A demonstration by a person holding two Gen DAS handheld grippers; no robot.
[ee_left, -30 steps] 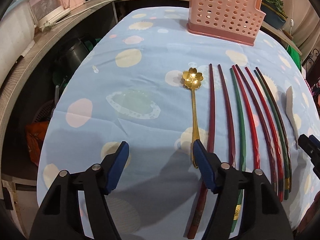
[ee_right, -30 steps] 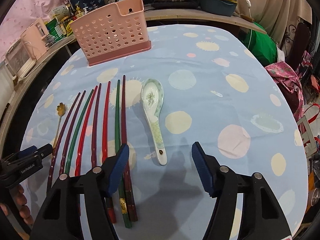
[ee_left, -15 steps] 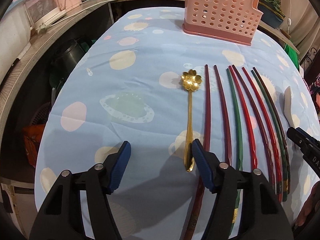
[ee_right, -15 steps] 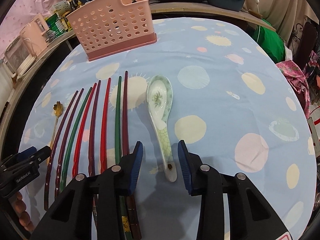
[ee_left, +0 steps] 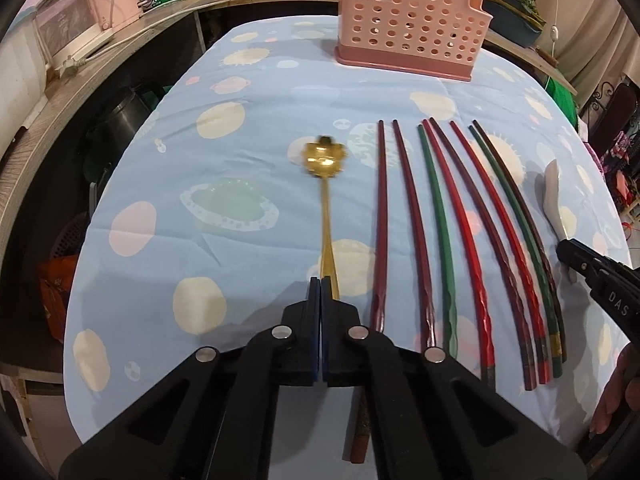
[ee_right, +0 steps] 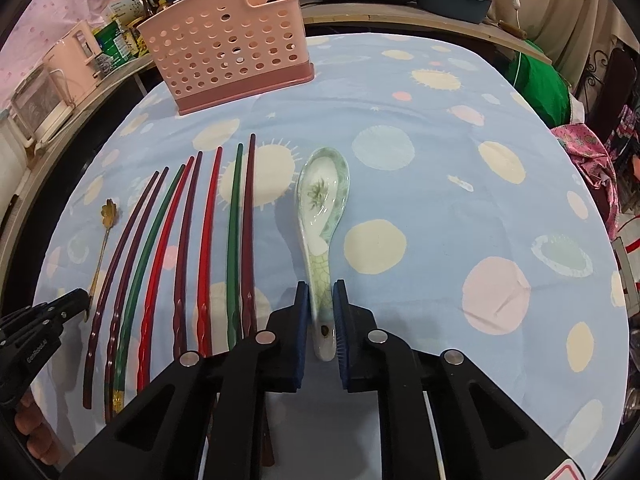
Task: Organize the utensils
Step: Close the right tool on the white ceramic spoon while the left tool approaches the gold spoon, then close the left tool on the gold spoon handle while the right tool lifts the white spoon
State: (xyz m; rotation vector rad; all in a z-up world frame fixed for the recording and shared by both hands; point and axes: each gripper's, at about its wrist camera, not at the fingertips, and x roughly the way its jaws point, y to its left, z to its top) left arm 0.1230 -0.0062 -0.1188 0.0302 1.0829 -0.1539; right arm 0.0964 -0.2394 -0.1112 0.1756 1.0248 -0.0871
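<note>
Your left gripper (ee_left: pixel 321 286) has its jaws fully closed, pad against pad. The handle of the gold spoon (ee_left: pixel 325 216) runs along the right side of those closed pads rather than between them, so you are not holding it. The spoon looks blurred, with its flower-shaped bowl pointing away from you toward the pink holder (ee_left: pixel 412 20).

Your right gripper (ee_right: pixel 321 312) is clamped on the handle of the ceramic spoon (ee_right: pixel 322 208), one blue pad on each side of it. The spoon lies on the tablecloth (ee_right: pixel 420 128), bowl facing up and away from you.

Between the two spoons lie the chopsticks (ee_right: pixel 192 240), dark red, bright red and green, side by side and roughly parallel on the cloth, tips toward the holder. In the right wrist view the green and dark red pair nearest the ceramic spoon sits just beside your right gripper's left finger.

The pink holder stands upright at the far end of the table, well apart from the utensils.
</note>
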